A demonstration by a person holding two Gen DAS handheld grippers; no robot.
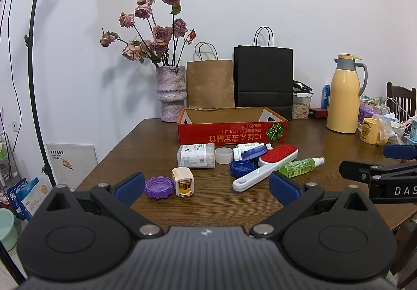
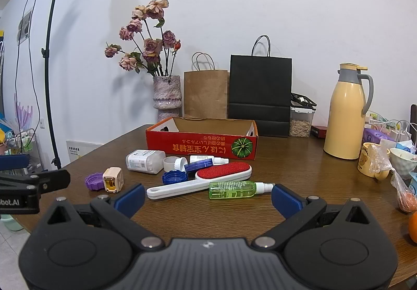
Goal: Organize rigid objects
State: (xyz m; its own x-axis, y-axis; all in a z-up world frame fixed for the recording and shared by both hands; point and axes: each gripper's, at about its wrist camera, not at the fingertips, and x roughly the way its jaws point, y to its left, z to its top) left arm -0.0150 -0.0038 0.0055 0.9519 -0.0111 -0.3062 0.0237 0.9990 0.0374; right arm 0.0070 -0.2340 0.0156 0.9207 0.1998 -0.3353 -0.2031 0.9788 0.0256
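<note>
Left gripper [image 1: 207,187]: jaws wide, holding nothing.
Right gripper [image 2: 208,197]: jaws wide, holding nothing.
Red box [image 1: 229,131]: on tabletop [image 1: 208,206], behind scattered items.

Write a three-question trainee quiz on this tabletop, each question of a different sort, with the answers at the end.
1. True or false: the red cardboard box already holds the green spray bottle.
2. Multiple choice: which item lies nearest the left gripper? A) the yellow thermos B) the purple cap C) the black paper bag
3. Fill the blank: the lint brush has a white handle and a ___ pad.

Key: 1 false, the bottle lies on the table in front of the box, whose visible interior looks empty. 2 B. 3 red.
</note>
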